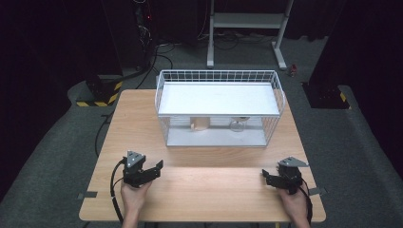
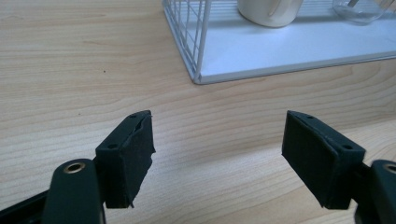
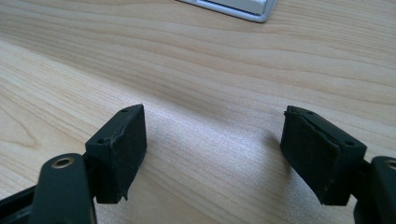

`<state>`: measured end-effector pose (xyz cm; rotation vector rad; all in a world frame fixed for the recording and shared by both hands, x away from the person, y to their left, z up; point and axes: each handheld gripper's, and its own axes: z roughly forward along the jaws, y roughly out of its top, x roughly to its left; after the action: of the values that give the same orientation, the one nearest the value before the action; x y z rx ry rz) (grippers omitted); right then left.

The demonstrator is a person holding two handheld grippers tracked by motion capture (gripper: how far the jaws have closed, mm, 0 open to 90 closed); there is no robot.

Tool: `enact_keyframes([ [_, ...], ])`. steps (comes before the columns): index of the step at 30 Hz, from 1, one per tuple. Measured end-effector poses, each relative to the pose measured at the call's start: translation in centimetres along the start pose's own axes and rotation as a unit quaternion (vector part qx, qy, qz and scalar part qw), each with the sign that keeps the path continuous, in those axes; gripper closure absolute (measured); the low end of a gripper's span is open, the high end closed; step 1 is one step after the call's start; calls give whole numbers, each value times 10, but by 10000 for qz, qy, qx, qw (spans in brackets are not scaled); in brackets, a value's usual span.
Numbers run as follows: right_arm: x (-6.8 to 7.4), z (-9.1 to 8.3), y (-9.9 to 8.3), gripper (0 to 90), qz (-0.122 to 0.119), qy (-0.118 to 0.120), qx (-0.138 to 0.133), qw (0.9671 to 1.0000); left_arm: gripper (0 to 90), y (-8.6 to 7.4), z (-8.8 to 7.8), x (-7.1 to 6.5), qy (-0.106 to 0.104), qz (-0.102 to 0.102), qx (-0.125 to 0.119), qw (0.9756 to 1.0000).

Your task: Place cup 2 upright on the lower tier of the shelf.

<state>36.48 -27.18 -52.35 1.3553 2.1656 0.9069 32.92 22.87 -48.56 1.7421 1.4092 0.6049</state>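
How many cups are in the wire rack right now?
2. A cream mug sits left of centre on the lower shelf; a clear glass cup stands to its right. The upper shelf may hide others.

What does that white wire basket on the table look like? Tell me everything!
The basket is a white wire rack with grid walls and two flat white shelves. It stands upright on the far half of the wooden table. Its near side looks open. On the lower shelf stand a cream mug and a clear glass. Neither gripper touches it.
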Motion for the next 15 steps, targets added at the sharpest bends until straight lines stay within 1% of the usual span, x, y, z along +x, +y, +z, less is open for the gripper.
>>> enact_keyframes([
  [2, 0, 0, 0, 228, 10, -1, 6, 10000, 254, -2, 1, 1, -4, -28, 30, 10000],
  [6, 0, 0, 0, 227, -3, 0, 3, 10000, 253, -6, 3, 1, 63, 23, 120, 9999],
  [7, 0, 0, 0, 227, 0, 1, 1, 10000, 253, -6, 4, 1, 51, -19, 128, 9999],
  [12, 0, 0, 0, 228, 0, 0, 1, 10000, 253, -10, 7, 2, 107, 6, 194, 9998],
  [15, 0, 0, 0, 227, 0, 1, 0, 10000, 254, -12, 10, 2, 124, -27, 205, 9997],
])
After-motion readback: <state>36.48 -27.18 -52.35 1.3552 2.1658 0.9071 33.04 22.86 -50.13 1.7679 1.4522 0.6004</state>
